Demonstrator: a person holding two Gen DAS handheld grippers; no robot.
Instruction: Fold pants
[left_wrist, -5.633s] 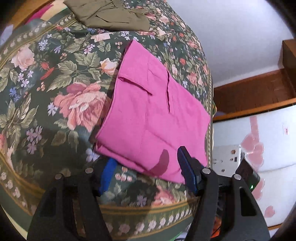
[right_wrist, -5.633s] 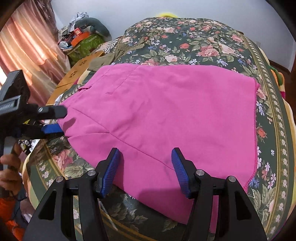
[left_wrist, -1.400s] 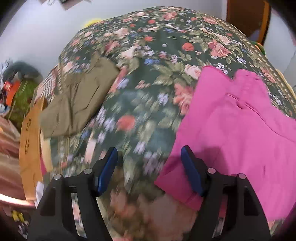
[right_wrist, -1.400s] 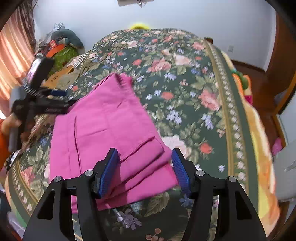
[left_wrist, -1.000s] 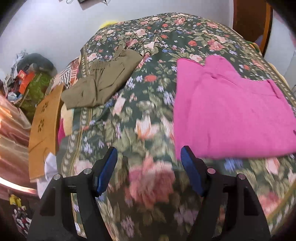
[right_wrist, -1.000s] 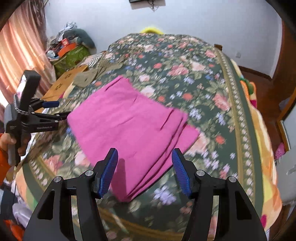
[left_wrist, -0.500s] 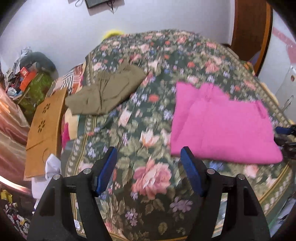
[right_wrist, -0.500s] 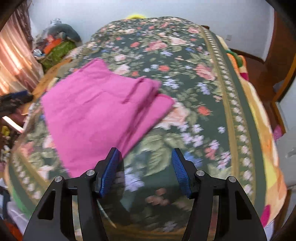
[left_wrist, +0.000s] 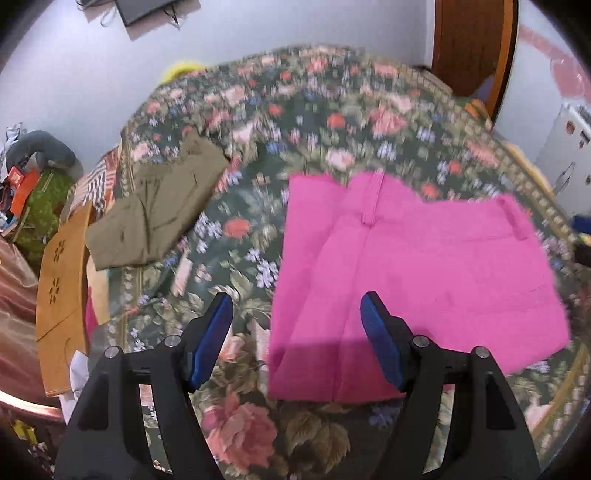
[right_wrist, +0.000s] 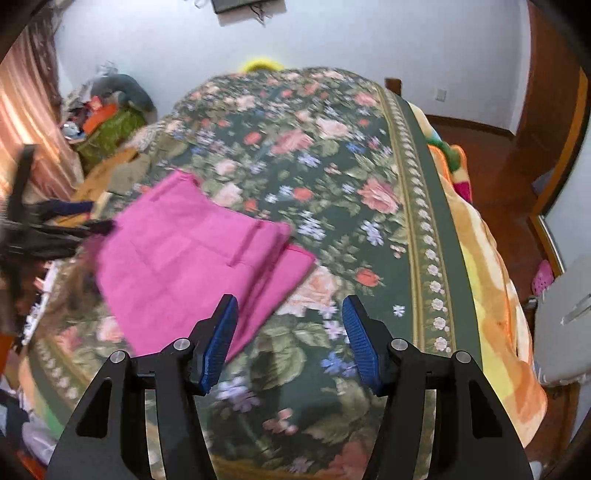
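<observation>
The pink pants (left_wrist: 413, 273) lie folded into a flat rectangle on the floral bedspread (left_wrist: 295, 122). They also show in the right wrist view (right_wrist: 192, 258) at the left. My left gripper (left_wrist: 297, 332) is open and empty, held above the near left edge of the pants. My right gripper (right_wrist: 290, 332) is open and empty, above the bedspread (right_wrist: 332, 166) just right of the pants. The left gripper (right_wrist: 55, 221) shows blurred at the left edge of the right wrist view.
Folded olive pants (left_wrist: 155, 214) lie at the far left of the bed. A wooden board (left_wrist: 61, 291) and piled clutter (left_wrist: 29, 177) sit beside the bed on the left. An orange blanket (right_wrist: 491, 277) hangs over the right side.
Both grippers have drawn back and up from the folded pink pants, and the views now take in more of the bed. The pants lie still.
</observation>
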